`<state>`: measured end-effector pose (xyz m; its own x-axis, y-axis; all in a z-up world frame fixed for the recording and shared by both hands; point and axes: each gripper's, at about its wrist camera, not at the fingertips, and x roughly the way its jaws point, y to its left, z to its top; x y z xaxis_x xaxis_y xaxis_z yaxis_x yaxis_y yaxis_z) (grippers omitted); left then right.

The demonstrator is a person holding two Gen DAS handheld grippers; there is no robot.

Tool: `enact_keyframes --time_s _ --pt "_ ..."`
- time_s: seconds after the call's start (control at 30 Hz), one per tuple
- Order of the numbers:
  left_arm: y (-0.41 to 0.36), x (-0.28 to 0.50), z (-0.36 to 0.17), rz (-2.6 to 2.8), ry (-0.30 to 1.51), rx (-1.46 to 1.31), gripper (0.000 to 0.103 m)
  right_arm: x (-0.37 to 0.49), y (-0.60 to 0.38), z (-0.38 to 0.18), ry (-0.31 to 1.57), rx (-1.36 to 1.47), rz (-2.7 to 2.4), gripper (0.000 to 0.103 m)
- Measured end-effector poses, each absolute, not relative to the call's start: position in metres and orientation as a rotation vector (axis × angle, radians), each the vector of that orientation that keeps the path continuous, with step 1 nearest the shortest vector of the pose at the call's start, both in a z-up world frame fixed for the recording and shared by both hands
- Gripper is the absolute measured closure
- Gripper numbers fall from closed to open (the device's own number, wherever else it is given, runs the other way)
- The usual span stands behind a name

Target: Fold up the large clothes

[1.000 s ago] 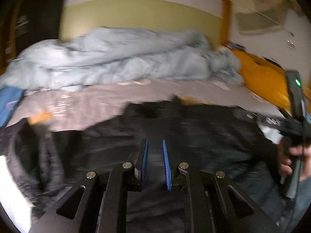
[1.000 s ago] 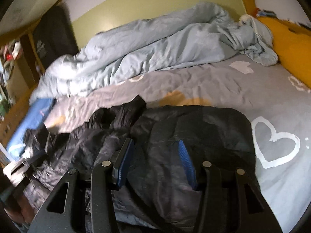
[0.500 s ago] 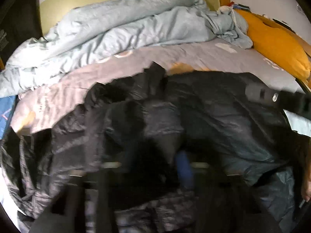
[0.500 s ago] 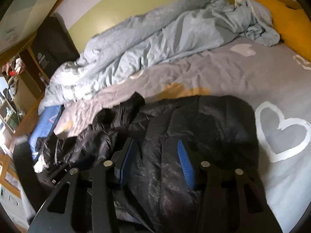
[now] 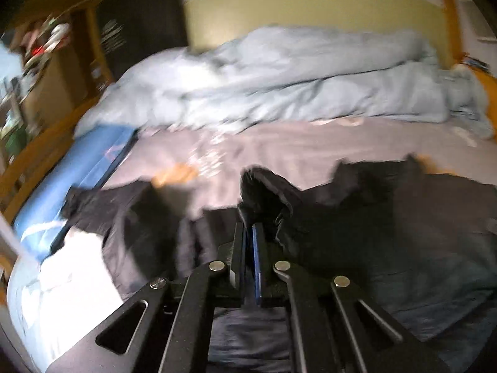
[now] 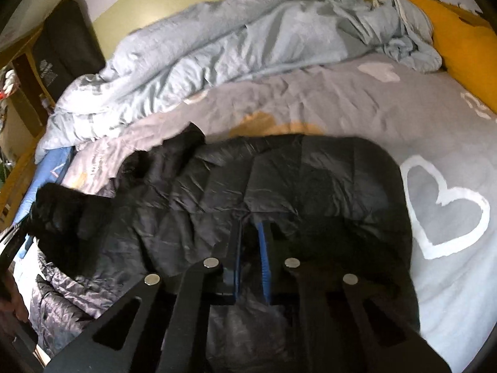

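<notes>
A large black puffer jacket point(image 6: 279, 186) lies spread on the grey bed sheet point(image 6: 341, 102); it also shows in the left wrist view point(image 5: 388, 223). My left gripper point(image 5: 249, 228) is shut on a bunched black fold of the jacket point(image 5: 264, 192) and holds it raised off the bed. My right gripper point(image 6: 251, 227) has its blue pads close together, pinching the jacket fabric near its middle. In the right wrist view the lifted part point(image 6: 59, 208) hangs at the far left.
A crumpled light blue duvet point(image 6: 233, 46) lies along the far side of the bed. An orange pillow point(image 6: 466, 46) is at the right. A blue mat point(image 5: 77, 171) and wooden shelves point(image 5: 46, 62) are at the left. White hearts mark the sheet point(image 6: 444, 211).
Both grippers have closed onto the jacket. The left gripper has swung left and lifted a fold of it; the right jaws went from wide open to nearly together.
</notes>
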<state>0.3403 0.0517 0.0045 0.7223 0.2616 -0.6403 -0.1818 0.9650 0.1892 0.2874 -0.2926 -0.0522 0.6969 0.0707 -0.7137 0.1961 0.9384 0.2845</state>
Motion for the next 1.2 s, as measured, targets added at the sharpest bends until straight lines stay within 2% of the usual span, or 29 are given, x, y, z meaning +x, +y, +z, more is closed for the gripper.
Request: enact_keyframes --time_s 0.23,0.43,0.47,0.53,0.57,0.6,0.63,0.77,0.8,0.83,1.1,1.2 --pt "0.104 0.342 -0.033 0.352 0.75 0.063 0.099 0.297 -0.299 -0.068 0.869 0.321 -0.16 0.095" --pt "0.104 0.331 -0.027 0.179 0.698 -0.016 0.099 0.289 -0.299 -0.057 0.818 0.322 -0.153 0.093" --pt "0.104 0.329 -0.024 0.162 0.687 -0.026 0.099 0.285 -0.299 -0.052 0.794 0.326 -0.152 0.092" --pt "0.108 0.325 -0.017 0.116 0.667 -0.08 0.098 0.278 -0.3 -0.043 0.744 0.343 -0.145 0.075" --pt "0.11 0.323 -0.014 0.101 0.661 -0.101 0.096 0.274 -0.301 -0.039 0.716 0.353 -0.142 0.071" --pt "0.115 0.321 -0.011 0.083 0.653 -0.13 0.089 0.272 -0.301 -0.036 0.695 0.358 -0.14 0.064" --pt "0.124 0.317 -0.01 0.068 0.645 -0.156 0.079 0.27 -0.3 -0.032 0.677 0.359 -0.142 0.064" --pt "0.158 0.311 -0.001 0.102 0.606 -0.172 0.058 0.266 -0.296 -0.025 0.633 0.375 -0.135 0.064" --pt "0.167 0.31 0.0 0.116 0.598 -0.191 0.048 0.266 -0.294 -0.024 0.625 0.378 -0.125 0.064" --pt "0.184 0.31 0.001 0.136 0.599 -0.225 0.043 0.266 -0.291 -0.023 0.618 0.376 -0.109 0.064" --pt "0.271 0.34 -0.012 0.238 0.699 -0.275 0.043 0.272 -0.253 -0.02 0.6 0.244 -0.052 0.064" --pt "0.304 0.341 -0.035 0.239 0.73 -0.412 0.043 0.275 -0.247 -0.024 0.622 0.22 -0.046 0.064"
